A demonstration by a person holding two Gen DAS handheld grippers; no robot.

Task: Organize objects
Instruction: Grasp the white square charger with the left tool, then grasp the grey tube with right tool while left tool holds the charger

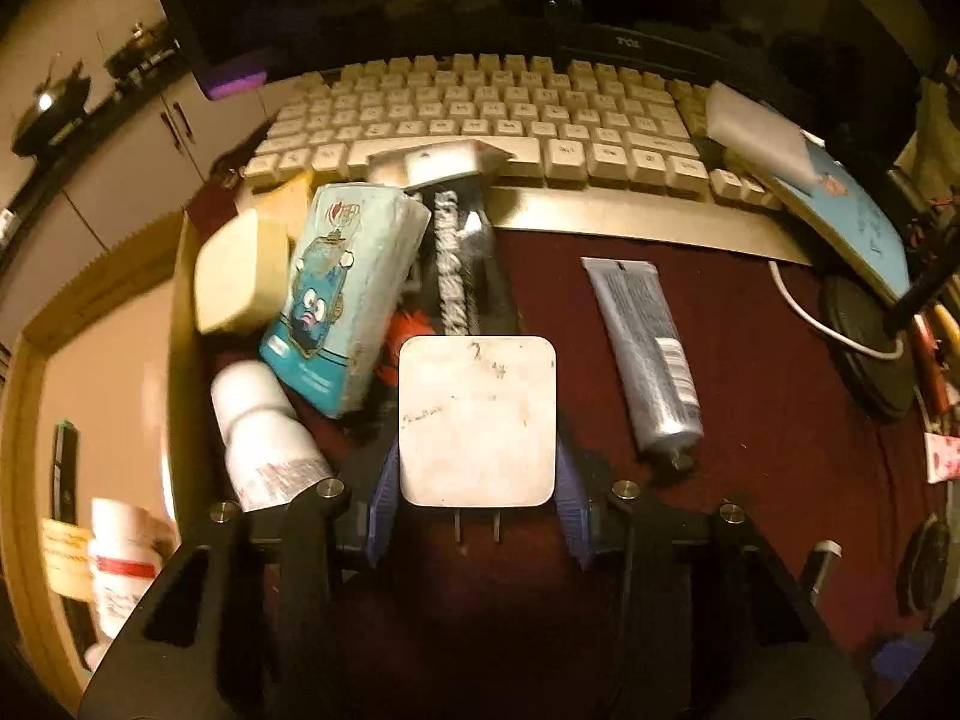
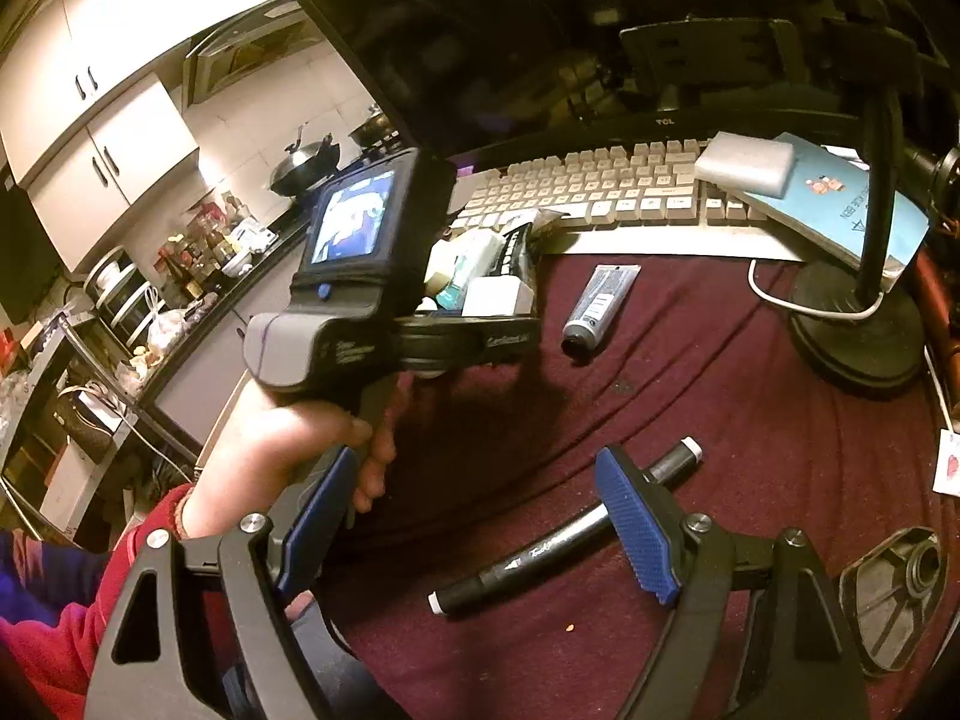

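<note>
My left gripper (image 1: 477, 462) is shut on a white square plug charger (image 1: 477, 414), its blue pads against both sides and the two prongs pointing back at the camera. Just beyond it lies a pile: a teal tissue pack (image 1: 342, 294), a yellow sponge (image 1: 240, 276), a black tube (image 1: 462, 252) and a white bottle (image 1: 264, 426). A grey tube (image 1: 648, 354) lies alone on the maroon cloth. My right gripper (image 2: 474, 480) stands open over a black marker (image 2: 540, 546), not touching it. In the right wrist view a hand holds the left gripper (image 2: 498, 306) at the pile.
A beige keyboard (image 1: 480, 114) and a dark monitor (image 2: 480, 30) close the far side. A white foam block (image 2: 744, 165) lies on a blue book (image 2: 840, 204). A black lamp base (image 2: 858, 330) stands at right. A cardboard box wall (image 1: 180, 312) is at left, with a pill bottle (image 1: 123, 564).
</note>
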